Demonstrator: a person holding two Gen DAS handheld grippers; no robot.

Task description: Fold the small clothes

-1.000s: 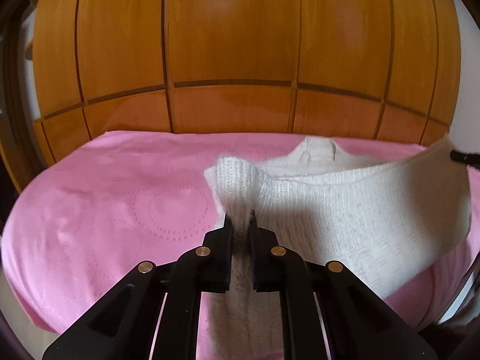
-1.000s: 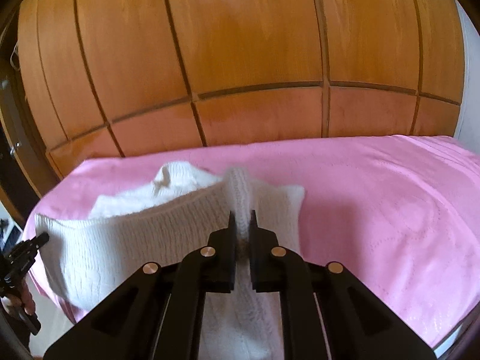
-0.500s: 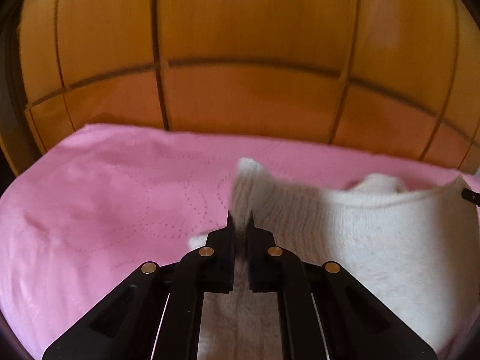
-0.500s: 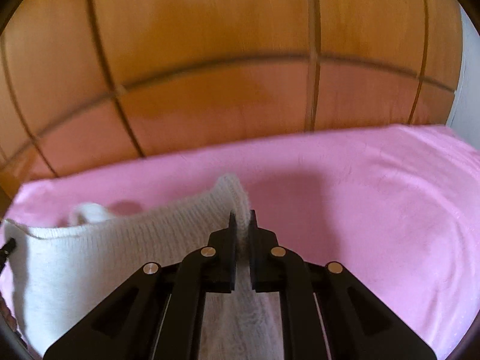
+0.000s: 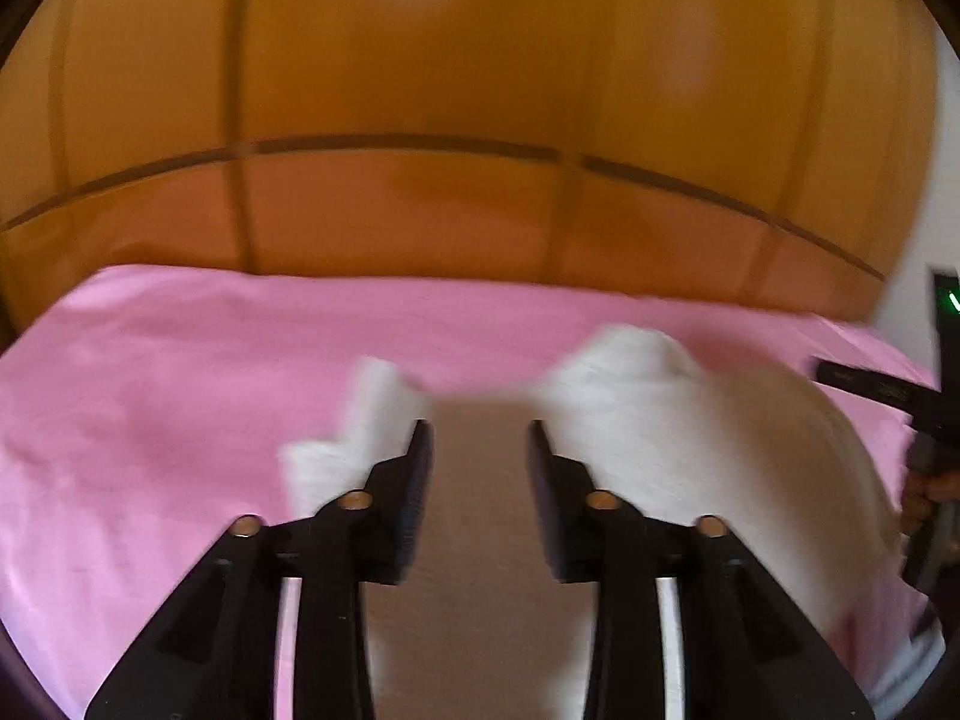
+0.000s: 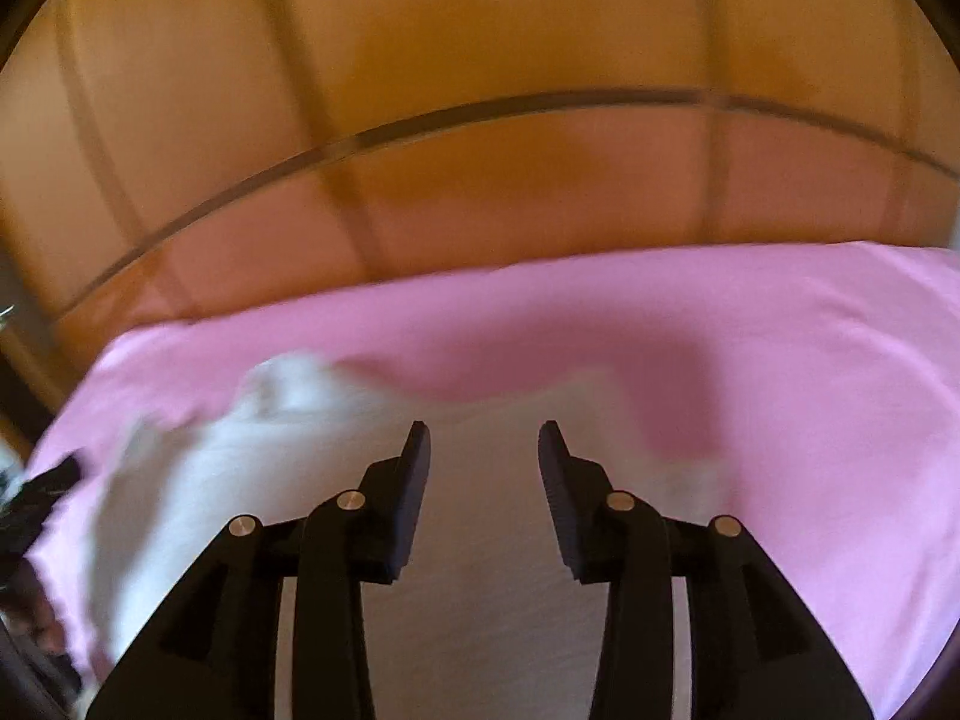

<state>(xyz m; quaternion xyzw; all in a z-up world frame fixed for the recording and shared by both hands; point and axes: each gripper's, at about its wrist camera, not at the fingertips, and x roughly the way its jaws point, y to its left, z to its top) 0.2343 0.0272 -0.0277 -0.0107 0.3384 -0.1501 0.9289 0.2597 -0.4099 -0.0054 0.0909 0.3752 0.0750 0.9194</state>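
White knitted garment (image 5: 690, 420) lies on the pink sheet (image 5: 180, 390), blurred. Left gripper (image 5: 478, 438) and right gripper (image 6: 483, 441) jaws have just been opening (now spread); knit lies between the fingers, unpinched. Wooden panelling (image 6: 480, 30) behind.

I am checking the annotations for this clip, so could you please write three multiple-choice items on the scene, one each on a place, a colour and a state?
1. Where does the white knitted garment lie?
A. on the pink bed cover
B. on a wooden floor
C. in a basket

2. What colour is the panelled wall behind the bed?
A. grey
B. orange-brown
C. green

3. How does the left hand-held gripper stand?
A. shut on the garment
B. shut on nothing
C. open

Answers: 1 A, pink cover shows around the garment; 2 B, warm wood panels fill the background; 3 C, its jaws have just been opening, with a clear gap over the knit.
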